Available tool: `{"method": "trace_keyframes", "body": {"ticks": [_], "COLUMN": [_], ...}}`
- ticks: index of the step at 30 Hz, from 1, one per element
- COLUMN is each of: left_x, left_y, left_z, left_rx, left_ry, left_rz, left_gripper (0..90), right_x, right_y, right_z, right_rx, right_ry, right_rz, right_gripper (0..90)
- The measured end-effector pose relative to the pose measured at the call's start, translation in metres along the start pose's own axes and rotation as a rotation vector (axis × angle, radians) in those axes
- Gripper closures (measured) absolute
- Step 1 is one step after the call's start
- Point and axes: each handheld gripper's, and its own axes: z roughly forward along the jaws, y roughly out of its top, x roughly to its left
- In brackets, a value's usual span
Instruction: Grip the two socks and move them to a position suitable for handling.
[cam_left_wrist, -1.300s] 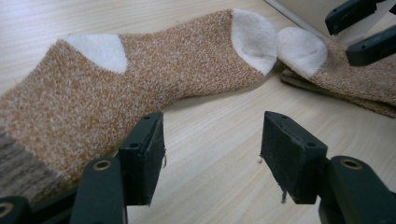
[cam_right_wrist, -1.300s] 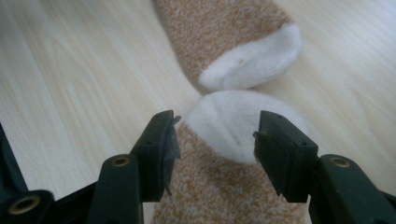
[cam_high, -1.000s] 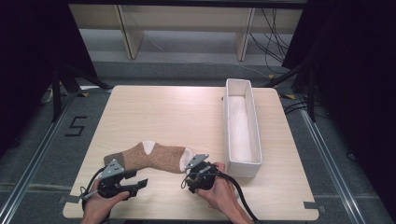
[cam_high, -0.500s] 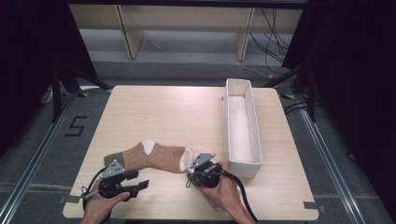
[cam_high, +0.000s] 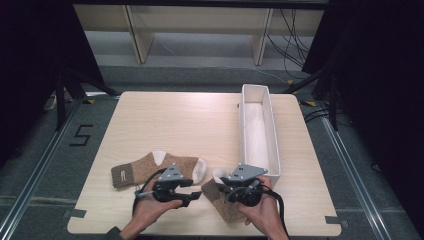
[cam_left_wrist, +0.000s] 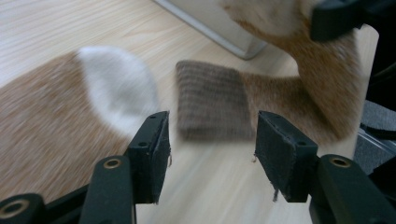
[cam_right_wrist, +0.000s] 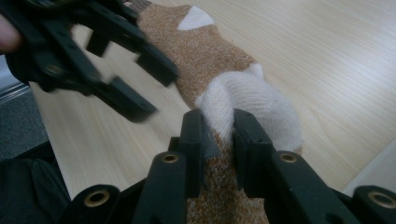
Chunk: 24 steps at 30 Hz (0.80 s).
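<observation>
A soft, floppy brown knitted sock (cam_right_wrist: 224, 135) with a white toe is pinched near its toe by the right claw (cam_right_wrist: 218, 135) above the bench's (cam_high: 165, 120) near edge, while its ribbed cuff (cam_left_wrist: 210, 100), probably the best spot to grab, is lined up ahead of the left claw (cam_left_wrist: 210, 154), whose jaws have just been closing but are empty and apart.

Both socks are soft knitted cloth: the flat sock (cam_high: 155, 169) has a fuzzy brown body, white toe and heel, and a ribbed darker cuff; the lifted sock (cam_right_wrist: 243, 105) looks the same. The table (cam_high: 175, 120) is pale wood-grain laminate, smooth and matt. The white tray (cam_high: 243, 115) looks like smooth plastic. The jaw pads (cam_left_wrist: 152, 149) are matt black.
</observation>
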Motion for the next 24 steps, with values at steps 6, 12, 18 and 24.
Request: {"method": "trace_keyframes", "body": {"ticks": [6,12,18,24], "left_x": [-0.007,-0.004,-0.011,-0.019], "left_y": [0.009,0.009,0.01,0.019], "left_z": [0.031,0.051,0.049,0.007], "left_rx": [0.093,0.181,0.135,0.013], "left_ry": [0.02,0.04,0.036,0.032], "left_rz": [0.041,0.068,0.137,0.178], "left_gripper": [41.3,40.6,71.0,77.4], "right_x": [-0.001,-0.001,-0.001,-0.002], "right_y": [-0.008,-0.013,-0.015,-0.01], "right_z": [-0.013,-0.021,-0.025,-0.038], "right_rx": [-0.04,-0.062,-0.054,-0.094], "right_ry": [-0.005,-0.005,-0.011,-0.035], "right_rz": [-0.001,0.009,0.013,0.011], "right_gripper": [74.7,74.4,74.6,75.3]}}
